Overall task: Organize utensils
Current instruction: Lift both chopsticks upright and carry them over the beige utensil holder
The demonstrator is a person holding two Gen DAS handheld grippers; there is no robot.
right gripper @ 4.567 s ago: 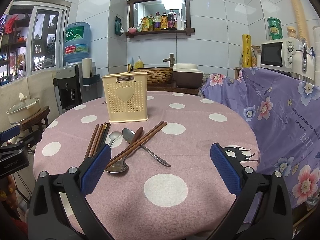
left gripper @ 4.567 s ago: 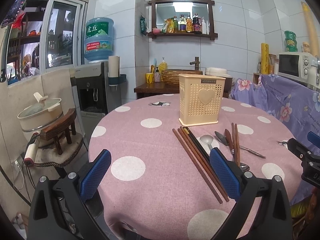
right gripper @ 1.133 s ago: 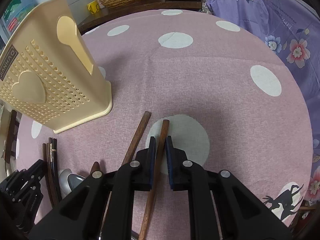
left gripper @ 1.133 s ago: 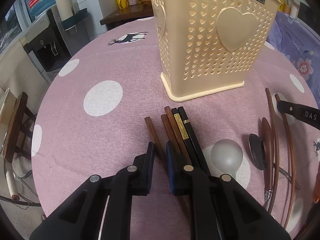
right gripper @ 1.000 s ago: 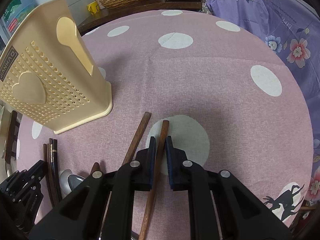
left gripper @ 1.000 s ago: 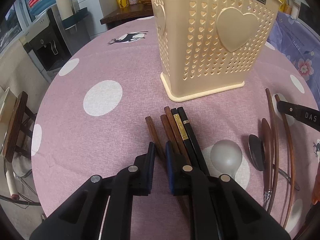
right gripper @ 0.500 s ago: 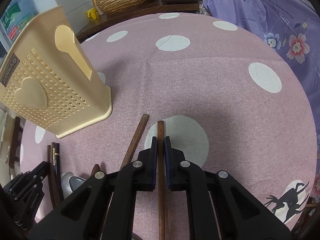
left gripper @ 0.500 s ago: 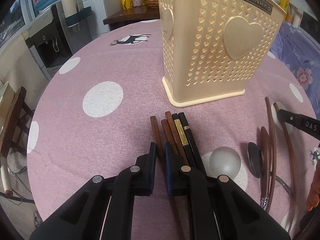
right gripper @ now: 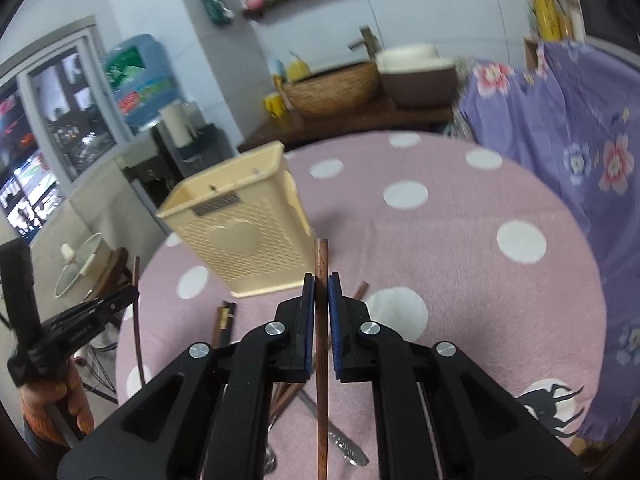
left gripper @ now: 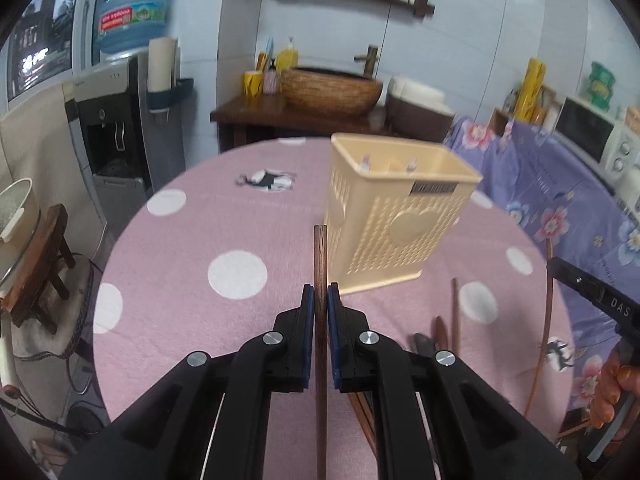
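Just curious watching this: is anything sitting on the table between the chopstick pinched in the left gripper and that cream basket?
No. In the left wrist view, only bare pink tablecloth shows between the chopstick and the basket.

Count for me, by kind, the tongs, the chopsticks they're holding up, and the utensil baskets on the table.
Tongs: 2, left tongs and right tongs, both shut.
Brown wooden chopsticks held up: 2, one in the left, one in the right.
Cream utensil basket: 1.
Total: 5.
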